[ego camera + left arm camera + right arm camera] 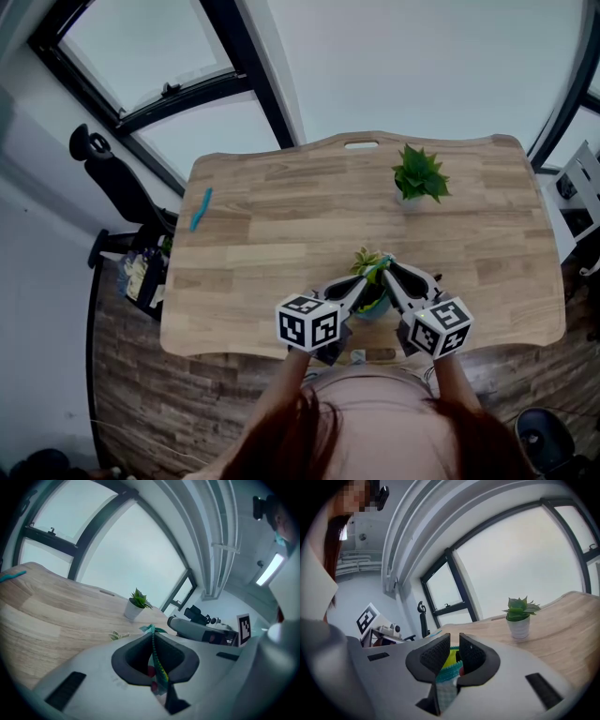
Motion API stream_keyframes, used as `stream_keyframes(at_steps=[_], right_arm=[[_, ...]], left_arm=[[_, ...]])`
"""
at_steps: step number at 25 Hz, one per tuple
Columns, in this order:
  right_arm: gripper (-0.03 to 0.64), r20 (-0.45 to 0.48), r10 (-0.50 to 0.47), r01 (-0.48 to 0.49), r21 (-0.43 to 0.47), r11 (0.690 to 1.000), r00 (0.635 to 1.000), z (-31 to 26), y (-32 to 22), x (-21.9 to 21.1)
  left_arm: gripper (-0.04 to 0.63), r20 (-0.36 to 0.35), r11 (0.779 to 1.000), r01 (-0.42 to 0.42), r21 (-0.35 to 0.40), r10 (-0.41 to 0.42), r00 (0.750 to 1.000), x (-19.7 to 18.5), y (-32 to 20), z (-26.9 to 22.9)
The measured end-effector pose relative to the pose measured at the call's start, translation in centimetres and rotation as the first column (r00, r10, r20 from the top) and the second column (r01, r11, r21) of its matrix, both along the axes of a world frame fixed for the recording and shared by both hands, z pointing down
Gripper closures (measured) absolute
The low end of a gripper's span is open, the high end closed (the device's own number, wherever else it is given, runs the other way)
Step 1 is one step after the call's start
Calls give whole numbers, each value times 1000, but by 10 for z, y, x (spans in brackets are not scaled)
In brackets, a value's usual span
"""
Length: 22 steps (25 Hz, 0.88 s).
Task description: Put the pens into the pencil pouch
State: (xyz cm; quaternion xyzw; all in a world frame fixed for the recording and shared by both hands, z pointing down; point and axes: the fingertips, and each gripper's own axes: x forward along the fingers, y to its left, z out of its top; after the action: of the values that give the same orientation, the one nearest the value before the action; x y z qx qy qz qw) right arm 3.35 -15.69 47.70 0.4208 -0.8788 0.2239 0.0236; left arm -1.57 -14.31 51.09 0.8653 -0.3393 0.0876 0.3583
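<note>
Nearest me, left gripper [366, 278] and right gripper [391, 270] each clamp an edge of the pencil pouch [373, 300], so I'd spread them gently, holding its mouth open for the pen [201, 208].

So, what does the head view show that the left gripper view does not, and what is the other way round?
Only the head view shows the black chair beside the wooden table. It also shows both grippers from above, with the left gripper and right gripper meeting at the pencil pouch.
Only the left gripper view shows a ceiling light strip and, close up, the left gripper's jaws closed on the pouch's teal zipper edge.
Both show the table, the potted plant and the teal pen lying far from the pouch.
</note>
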Motion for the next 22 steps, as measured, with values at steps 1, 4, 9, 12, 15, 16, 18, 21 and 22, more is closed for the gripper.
stream_keyframes(at_steps=[1, 4, 9, 12, 15, 16, 18, 21, 22], right_arm=[[580, 22, 12, -12, -2, 1000, 1000, -3, -2, 2], [580, 50, 48, -48, 0, 999, 998, -11, -5, 11], [609, 41, 131, -130, -17, 991, 991, -14, -13, 34], [614, 27, 168, -168, -21, 986, 985, -12, -14, 47], [614, 25, 198, -197, -41, 979, 980, -6, -13, 59], [614, 30, 210, -208, -56, 977, 977, -3, -12, 63], [614, 26, 234, -231, -90, 969, 972, 6, -11, 71], [614, -23, 263, -263, -148, 953, 965, 25, -10, 83], [614, -37, 271, -273, -168, 947, 962, 31, -9, 87]], left_arm=[[583, 0, 1000, 1, -1, -1, 1000, 0, 0, 0], [583, -4, 1000, 3, -4, -3, 1000, -1, 0, 1], [583, -11, 1000, 2, -9, -2, 1000, 0, 1, 2], [583, -10, 1000, -3, -9, 3, 1000, 2, 1, 2], [583, -12, 1000, -3, -11, 3, 1000, 1, 1, 2], [583, -14, 1000, -2, -12, 1, 1000, 1, 1, 3], [583, -18, 1000, 2, -17, -2, 1000, 0, 1, 3], [583, -26, 1000, 5, -27, -5, 1000, 0, 0, 4], [583, -27, 1000, 4, -29, -4, 1000, 0, 0, 4]])
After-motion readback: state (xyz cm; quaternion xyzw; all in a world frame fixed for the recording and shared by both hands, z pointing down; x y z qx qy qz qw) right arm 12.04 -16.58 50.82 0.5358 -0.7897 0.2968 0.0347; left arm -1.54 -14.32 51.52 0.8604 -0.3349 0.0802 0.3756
